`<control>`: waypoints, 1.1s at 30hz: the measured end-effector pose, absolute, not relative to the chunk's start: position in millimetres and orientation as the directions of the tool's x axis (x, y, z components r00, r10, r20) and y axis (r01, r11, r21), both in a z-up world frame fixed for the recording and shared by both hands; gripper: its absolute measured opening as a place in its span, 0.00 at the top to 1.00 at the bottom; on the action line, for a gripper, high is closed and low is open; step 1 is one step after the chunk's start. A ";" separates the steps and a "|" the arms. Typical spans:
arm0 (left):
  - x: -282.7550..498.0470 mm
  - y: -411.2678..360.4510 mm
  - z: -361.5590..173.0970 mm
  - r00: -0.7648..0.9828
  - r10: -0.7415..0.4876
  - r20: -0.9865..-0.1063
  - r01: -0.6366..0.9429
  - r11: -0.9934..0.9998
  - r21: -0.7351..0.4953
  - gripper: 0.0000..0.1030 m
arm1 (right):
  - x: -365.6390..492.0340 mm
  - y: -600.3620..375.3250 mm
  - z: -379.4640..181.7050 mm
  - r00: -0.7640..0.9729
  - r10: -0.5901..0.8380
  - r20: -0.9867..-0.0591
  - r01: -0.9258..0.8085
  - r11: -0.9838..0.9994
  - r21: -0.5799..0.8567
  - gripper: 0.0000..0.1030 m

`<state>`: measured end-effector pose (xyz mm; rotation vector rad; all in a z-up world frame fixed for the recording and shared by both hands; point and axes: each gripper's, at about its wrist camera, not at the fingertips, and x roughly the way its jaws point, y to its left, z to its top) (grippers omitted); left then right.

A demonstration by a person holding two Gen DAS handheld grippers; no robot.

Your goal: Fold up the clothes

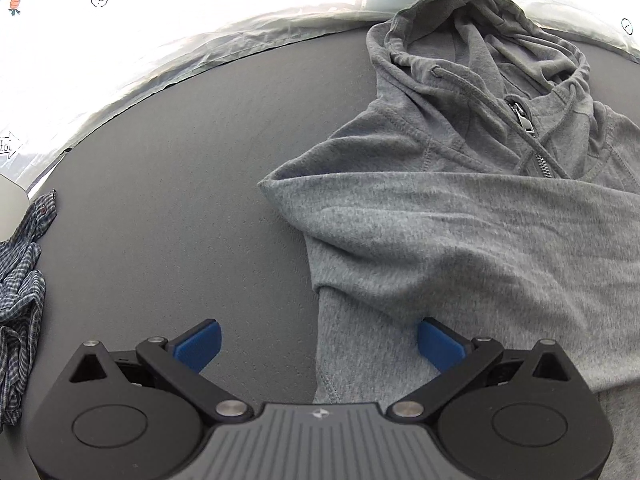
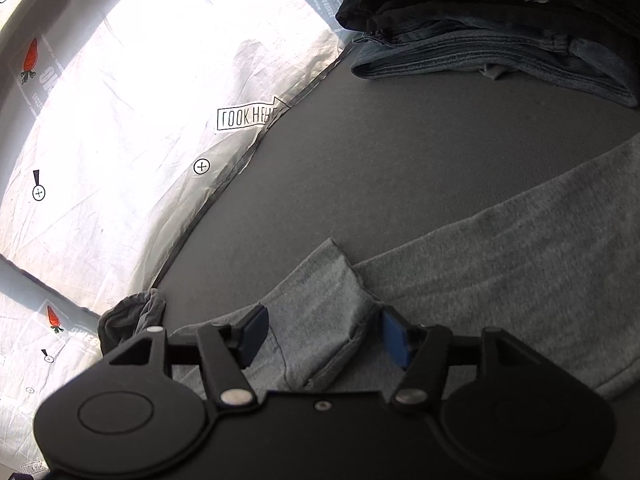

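A grey zip hoodie (image 1: pixel 460 240) lies on the dark grey mat (image 1: pixel 180 200), hood at the far end, with one sleeve folded across its chest. My left gripper (image 1: pixel 318 344) hovers open over the hoodie's left side edge; its right pad is above the fabric and its left pad above bare mat. In the right wrist view, a grey sleeve (image 2: pixel 500 260) of the hoodie runs across the mat, and its cuff (image 2: pixel 320 320) lies between the blue pads of my right gripper (image 2: pixel 325 336). Those jaws stand apart and do not press on the cuff.
A crumpled blue checked shirt (image 1: pixel 20 300) lies at the mat's left edge. Folded jeans and dark clothes (image 2: pixel 480 40) are stacked at the far right. A white printed sheet (image 2: pixel 140 120) borders the mat. A small dark grey cloth (image 2: pixel 128 316) sits beside my right gripper.
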<state>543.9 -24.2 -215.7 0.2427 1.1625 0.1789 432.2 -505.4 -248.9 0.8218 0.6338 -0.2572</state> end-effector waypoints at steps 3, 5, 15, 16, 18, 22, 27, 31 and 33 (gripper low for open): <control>545.0 -27.8 -217.4 0.396 0.275 -0.876 -0.005 0.955 0.297 0.00 | 436.3 -493.6 -240.1 0.766 -0.066 -0.639 0.470 0.736 0.487 0.21; 544.6 -28.5 -217.2 0.398 0.279 -0.874 -0.004 0.953 0.302 0.00 | 437.3 -489.7 -238.4 0.748 -0.129 -0.651 0.496 0.760 0.420 0.18; 543.3 -26.5 -217.0 0.407 0.271 -0.872 -0.021 0.957 0.288 0.00 | 429.3 -484.0 -245.6 0.750 -0.146 -0.645 0.489 0.778 0.394 0.26; 543.1 -26.9 -216.9 0.409 0.273 -0.871 -0.022 0.957 0.290 0.00 | 430.9 -484.1 -246.1 0.753 -0.135 -0.644 0.484 0.777 0.403 0.31; 543.6 -27.8 -216.7 0.412 0.276 -0.868 -0.026 0.956 0.292 0.00 | 434.2 -484.5 -247.0 0.759 -0.113 -0.641 0.472 0.773 0.423 0.50; 541.9 -26.2 -216.9 0.417 0.273 -0.867 -0.040 0.958 0.283 0.00 | 436.3 -488.6 -248.2 0.749 -0.095 -0.655 0.496 0.736 0.461 0.73; 541.6 -18.0 -217.2 0.408 0.241 -0.881 -0.085 0.970 0.226 0.00 | 424.2 -504.0 -250.9 0.799 -0.006 -0.602 0.495 0.575 0.651 0.89; 541.0 -10.0 -218.7 0.401 0.205 -0.893 -0.118 0.978 0.172 0.00 | 417.3 -507.5 -254.3 0.882 0.108 -0.460 0.397 0.356 0.846 0.89; 540.5 -6.0 -219.5 0.400 0.187 -0.897 -0.128 0.981 0.148 0.00 | 422.9 -496.6 -260.1 0.899 0.175 -0.401 0.355 0.243 0.903 0.89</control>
